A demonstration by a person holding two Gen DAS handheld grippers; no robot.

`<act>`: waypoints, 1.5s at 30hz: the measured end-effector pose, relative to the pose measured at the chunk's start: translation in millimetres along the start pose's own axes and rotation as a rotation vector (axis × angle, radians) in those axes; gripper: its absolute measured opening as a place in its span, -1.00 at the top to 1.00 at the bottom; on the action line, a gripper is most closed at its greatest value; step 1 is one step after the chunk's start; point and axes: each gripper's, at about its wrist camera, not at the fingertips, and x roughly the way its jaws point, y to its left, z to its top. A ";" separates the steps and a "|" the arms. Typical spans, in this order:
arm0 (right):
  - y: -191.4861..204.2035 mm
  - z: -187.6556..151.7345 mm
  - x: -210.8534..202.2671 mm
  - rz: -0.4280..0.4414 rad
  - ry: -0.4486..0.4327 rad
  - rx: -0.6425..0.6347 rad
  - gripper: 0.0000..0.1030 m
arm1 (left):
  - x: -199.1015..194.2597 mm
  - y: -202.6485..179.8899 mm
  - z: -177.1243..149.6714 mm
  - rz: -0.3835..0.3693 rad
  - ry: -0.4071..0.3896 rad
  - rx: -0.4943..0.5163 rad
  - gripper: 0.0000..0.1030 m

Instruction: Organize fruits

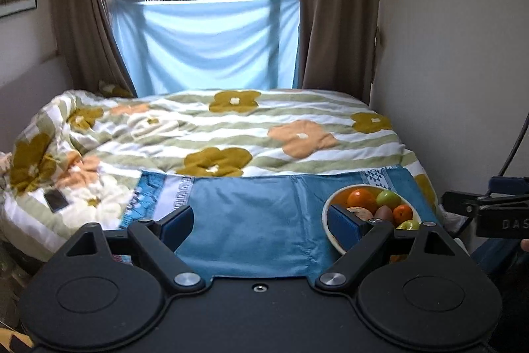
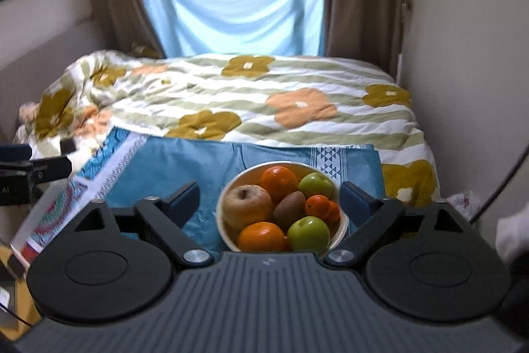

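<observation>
A cream bowl [image 2: 281, 163] of fruit stands on a blue cloth [image 2: 185, 164] at the foot of a bed. In it lie a tan apple [image 2: 246, 204], two big oranges [image 2: 278, 182], two green apples [image 2: 309, 234], a kiwi [image 2: 289, 207] and small mandarins [image 2: 319, 206]. My right gripper [image 2: 271, 200] hangs open in front of and above the bowl, its pads apart from it on both sides. My left gripper [image 1: 261, 227] is open over the bare blue cloth [image 1: 251, 220], holding nothing. In the left wrist view the bowl [image 1: 329, 204] sits to the right, partly hidden behind the right finger.
A floral striped duvet [image 1: 251, 134] covers the bed beyond the cloth, with a dark phone [image 1: 56, 200] lying on its left side. A wall [image 1: 446, 55] runs close along the right. Brown curtains and a window with a light blue sheet [image 1: 205, 45] close the far end.
</observation>
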 end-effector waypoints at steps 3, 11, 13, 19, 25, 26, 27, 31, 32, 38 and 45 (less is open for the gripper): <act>15.8 -5.6 -15.7 -0.023 -0.016 0.013 -1.00 | -12.1 10.5 -7.2 0.001 -0.019 0.013 -0.79; 52.4 -30.2 -33.5 -0.092 0.011 0.015 -1.00 | -27.0 32.4 -32.3 0.035 -0.008 -0.003 -1.00; 56.6 -36.7 -32.8 -0.097 0.035 0.022 -1.00 | -27.0 36.0 -36.7 0.030 0.005 -0.009 -1.00; 61.3 -45.9 -33.4 -0.125 0.068 0.052 -1.00 | -29.7 39.2 -44.0 0.016 0.013 0.011 -1.00; 61.6 -46.4 -34.3 -0.138 0.068 0.060 -1.00 | -28.7 40.1 -44.6 0.010 0.011 0.015 -1.00; 61.2 -46.3 -34.1 -0.137 0.068 0.062 -1.00 | -28.7 40.0 -44.8 0.010 0.011 0.015 -1.00; 61.2 -46.3 -34.1 -0.137 0.068 0.062 -1.00 | -28.3 39.9 -44.6 0.008 0.011 0.017 -1.00; 61.1 -45.7 -34.2 -0.139 0.069 0.061 -1.00 | -26.5 37.6 -43.9 0.007 0.010 0.024 -1.00; 60.2 -44.7 -33.9 -0.140 0.069 0.061 -1.00 | -26.1 37.2 -43.6 0.008 0.010 0.024 -1.00; 59.3 -43.4 -32.7 -0.141 0.071 0.060 -1.00 | -26.2 35.7 -41.9 0.010 0.002 0.028 -1.00; 55.3 -42.1 -28.7 -0.143 0.078 0.060 -1.00 | -23.5 32.2 -39.2 0.014 0.002 0.033 -1.00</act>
